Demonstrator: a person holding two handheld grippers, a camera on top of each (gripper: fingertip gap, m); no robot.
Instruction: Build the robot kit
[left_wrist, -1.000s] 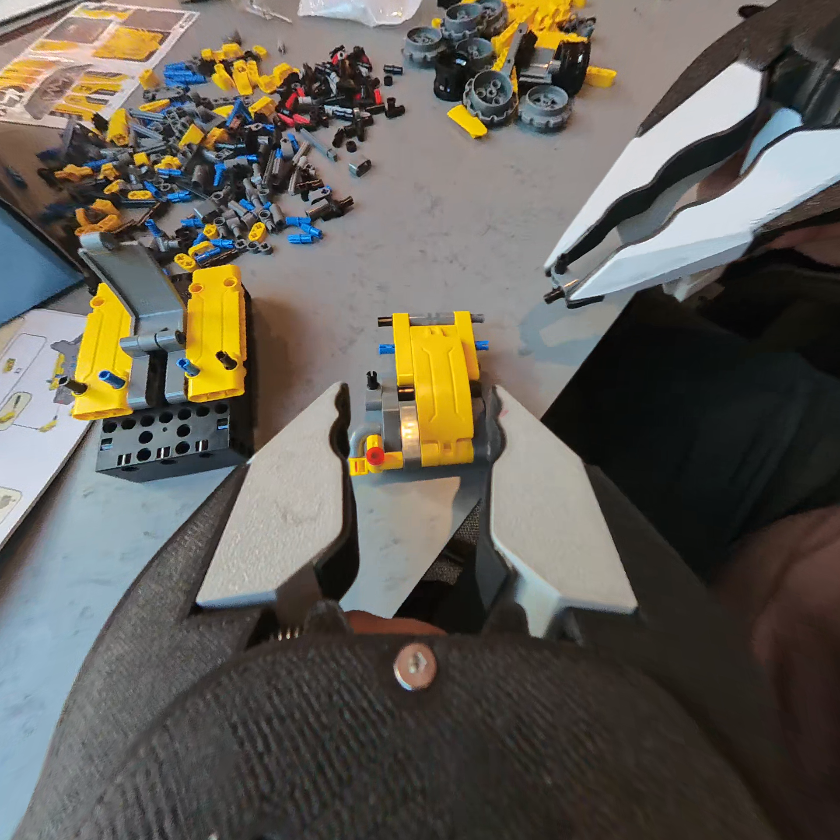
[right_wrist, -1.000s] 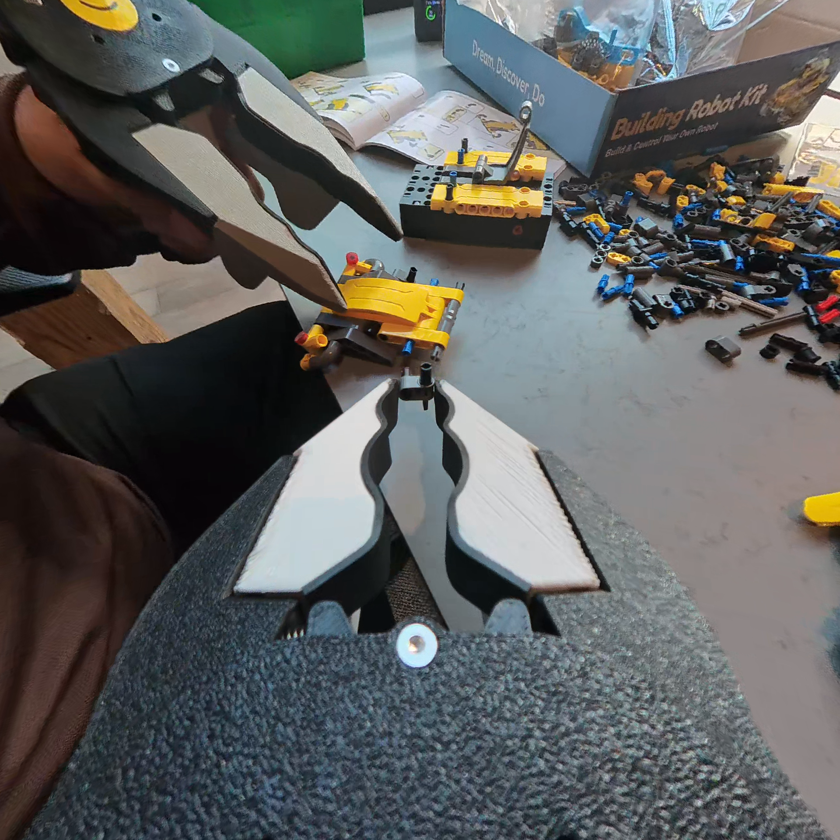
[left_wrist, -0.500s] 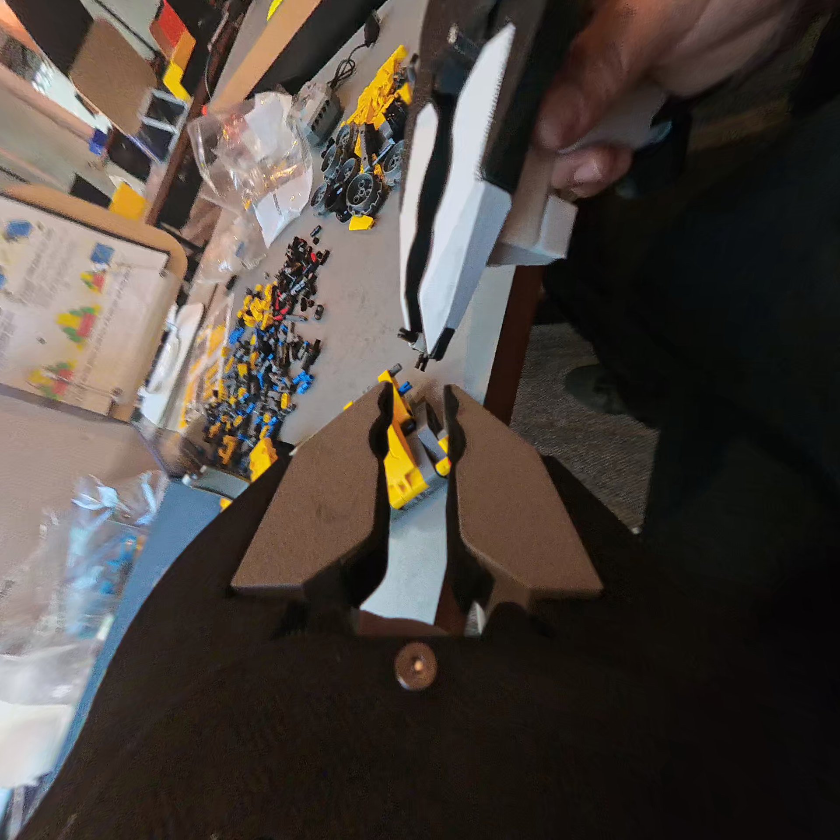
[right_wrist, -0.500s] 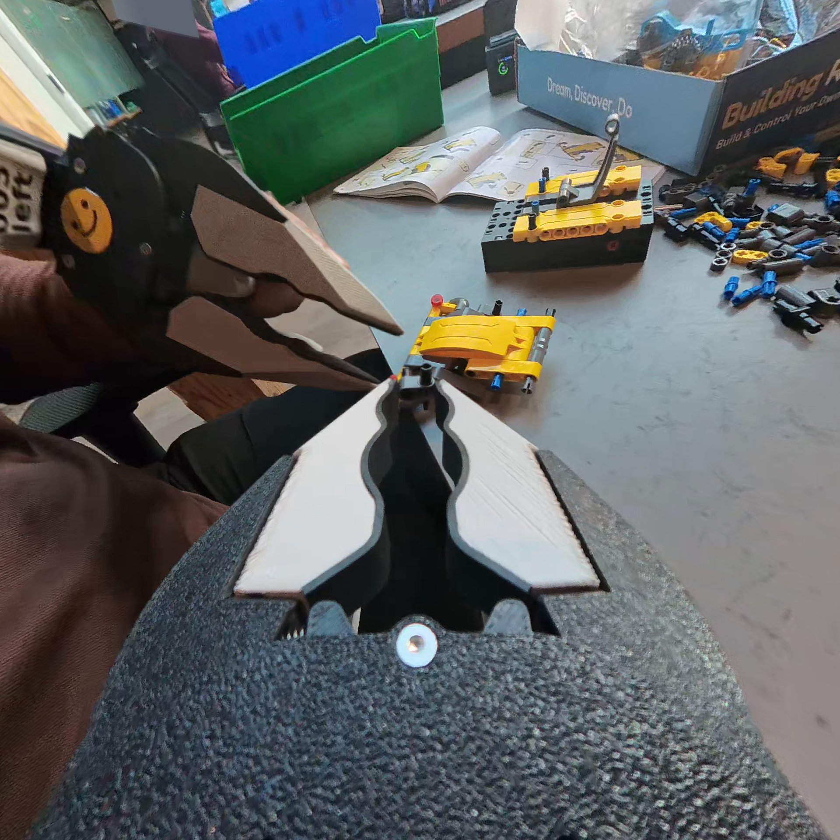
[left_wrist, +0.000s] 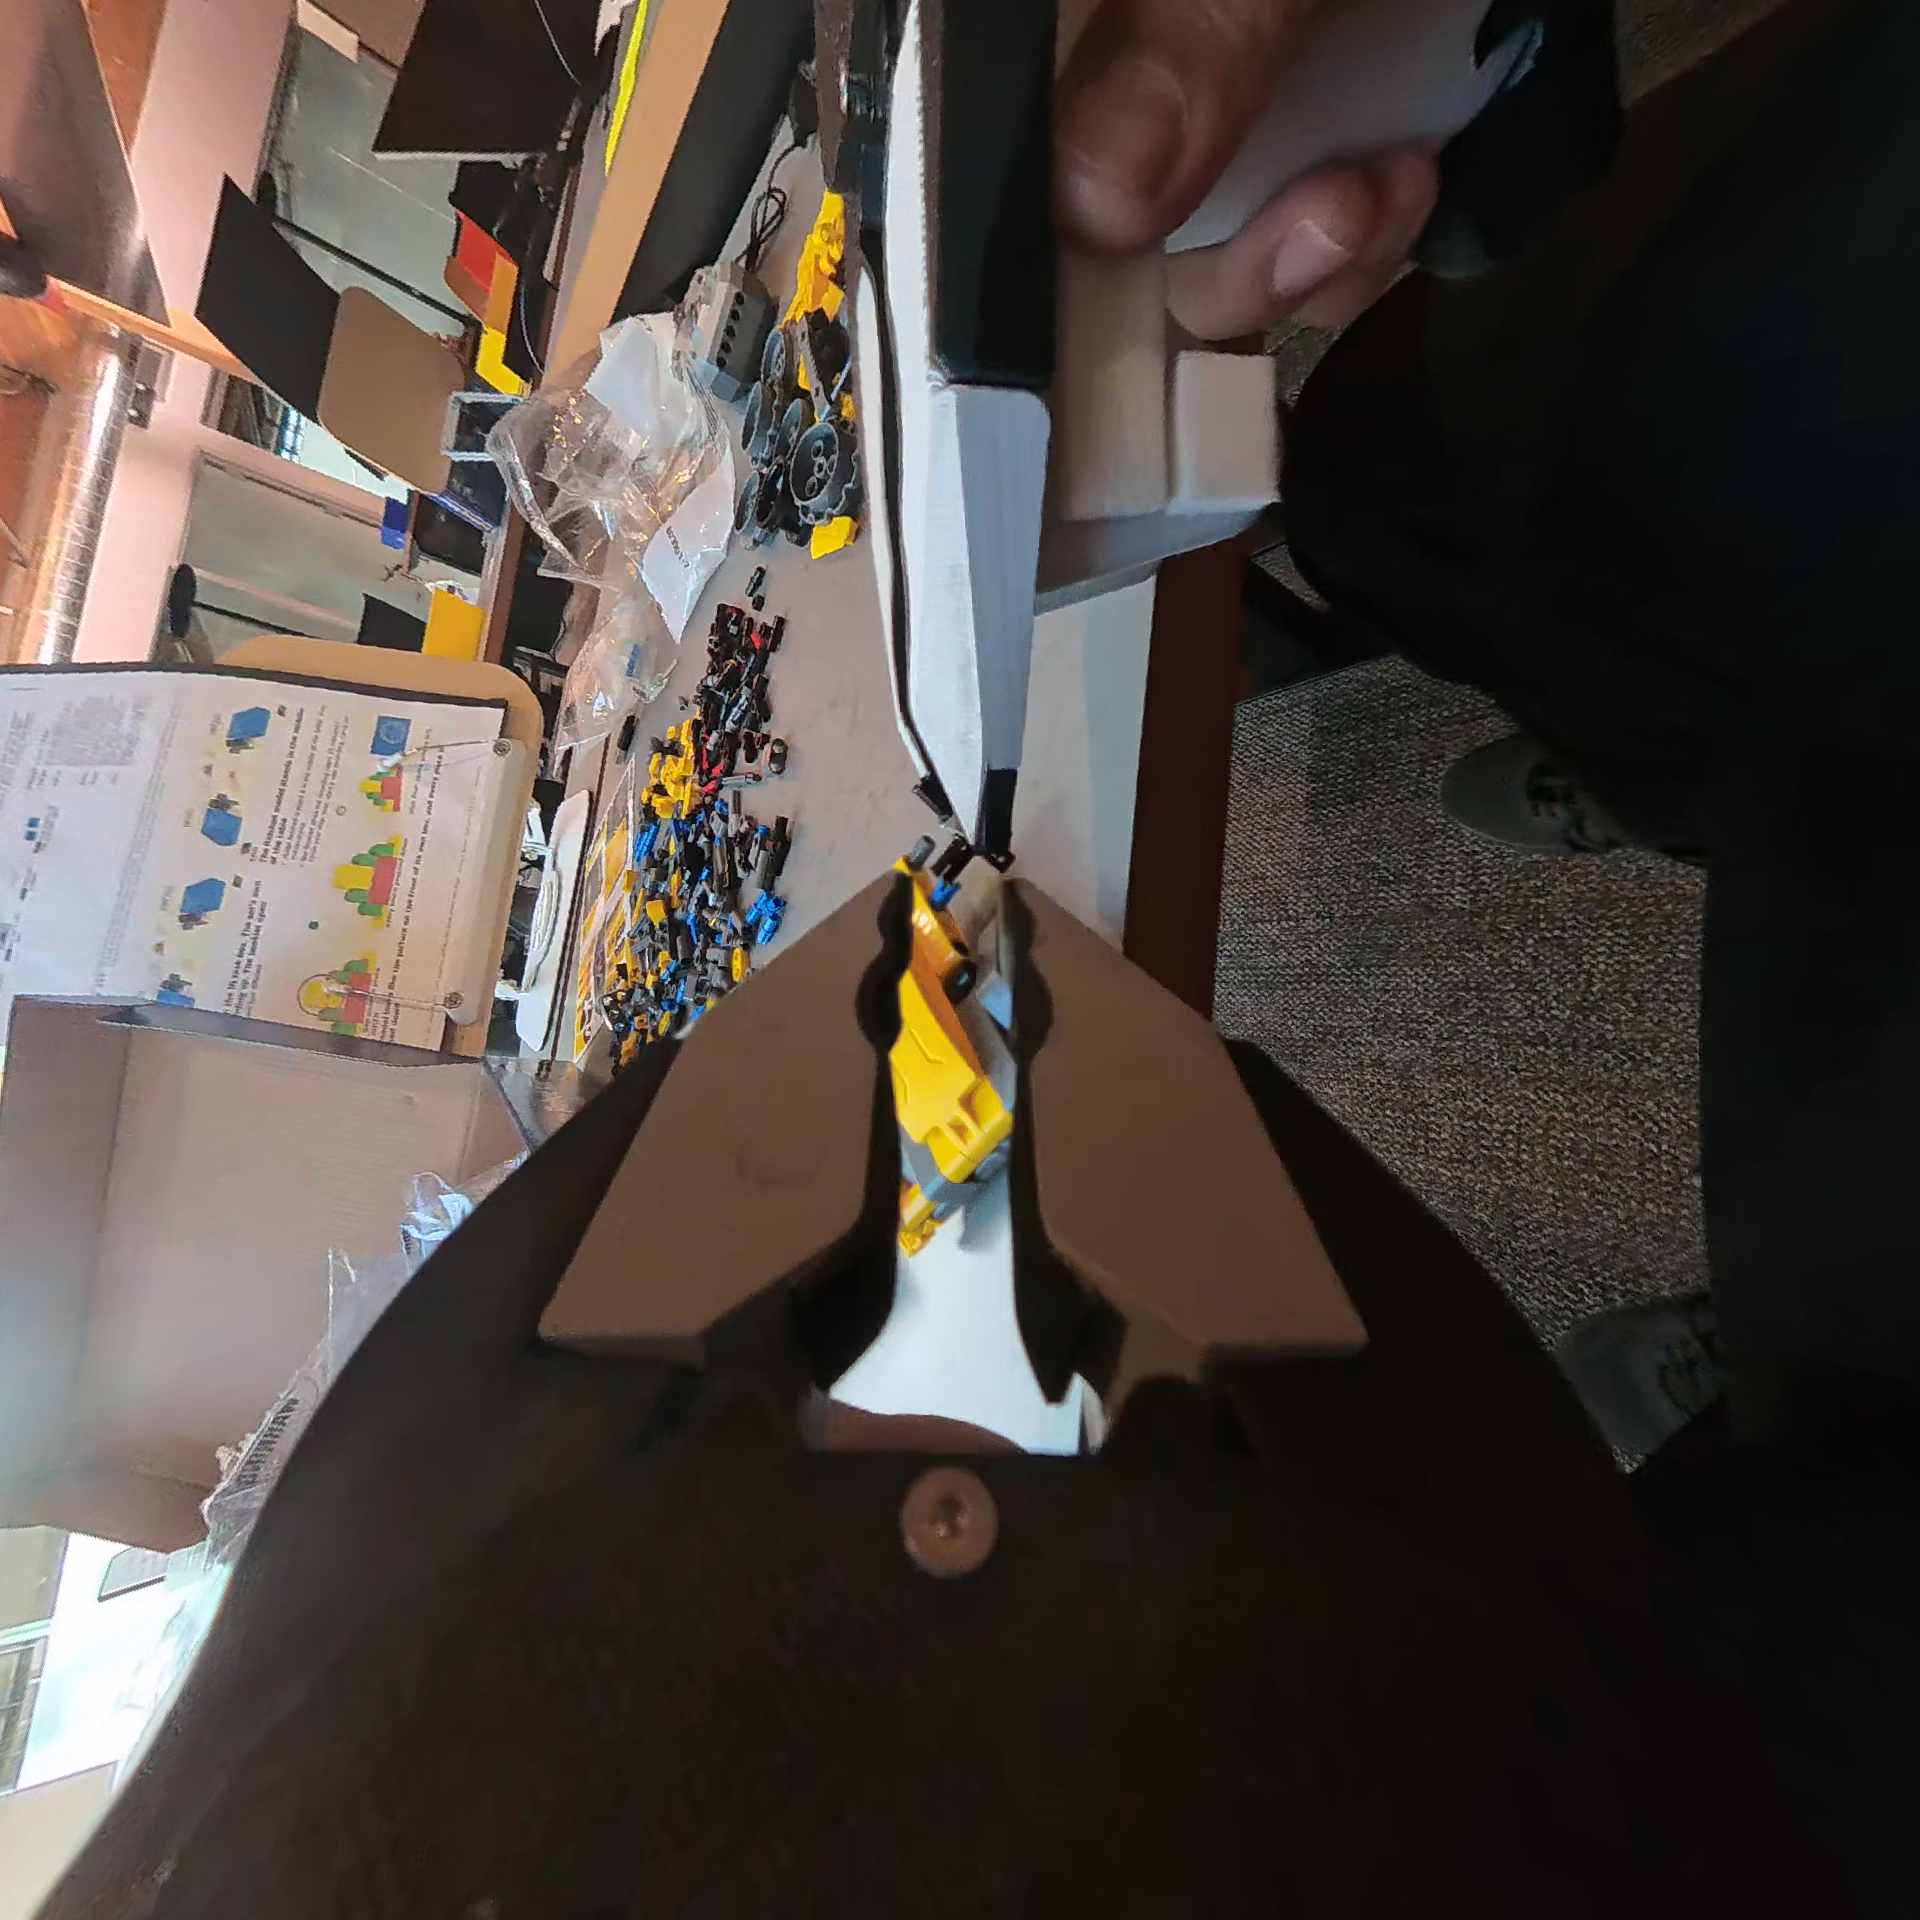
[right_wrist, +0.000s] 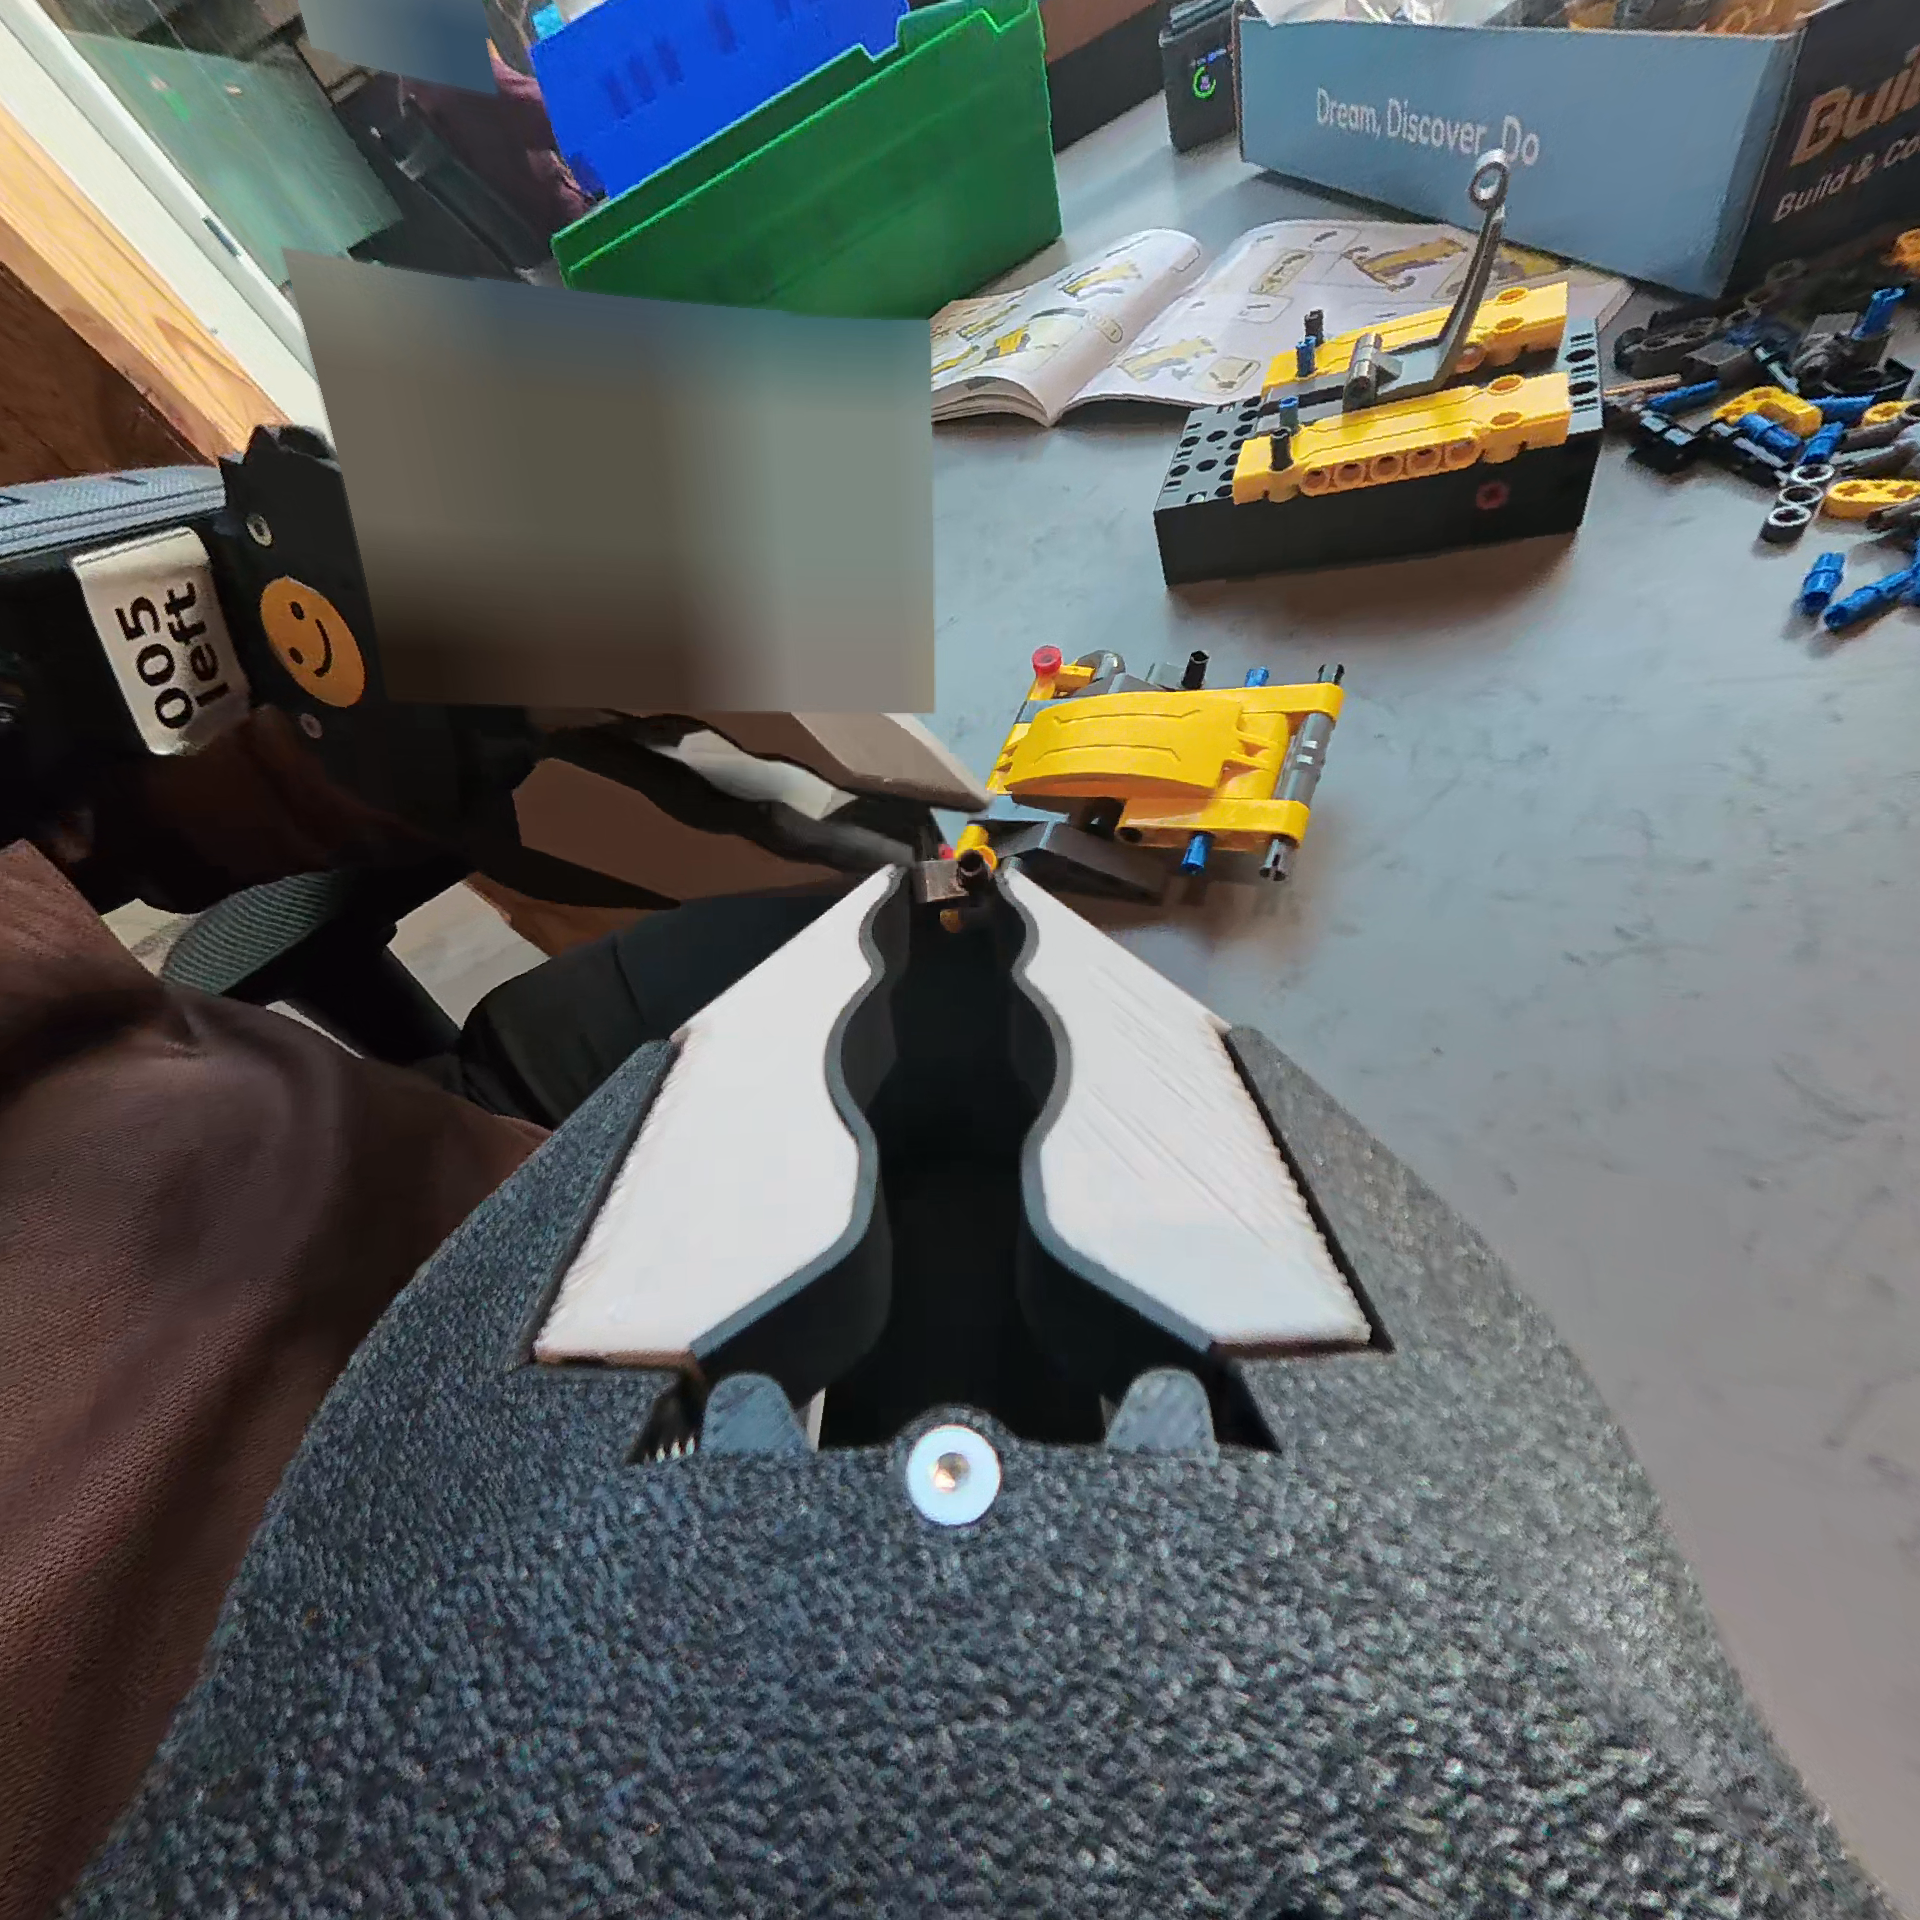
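Note:
A yellow and grey brick assembly (right_wrist: 1153, 748) lies flat by the table's near edge. It also shows in the gap of my left gripper (left_wrist: 956, 888), filling it (left_wrist: 940, 1039). That gripper is rolled on its side with its jaws narrowed. In the right wrist view its upper fingertip (right_wrist: 961, 795) touches the assembly's left end; a blurred patch hides the rest, so I cannot tell if it grips. My right gripper (right_wrist: 948, 883) is shut on a small dark connector piece (right_wrist: 938, 878), held against that same end. It also shows in the left wrist view (left_wrist: 966, 831).
A black block with yellow beams and a grey lever (right_wrist: 1382, 468) stands behind the assembly. An open booklet (right_wrist: 1132, 312), a blue box (right_wrist: 1507, 135) and a green bin (right_wrist: 831, 187) lie farther back. Loose parts (left_wrist: 707, 862) and wheels (left_wrist: 800, 447) cover the table; its edge (left_wrist: 1184, 727) is close. Only a small space, under 4 cm, lies between the two pairs of fingers.
My left gripper has rolled onto its side, narrowed from wide open and come in to the assembly's end. My right gripper has carried the small piece to the same end.

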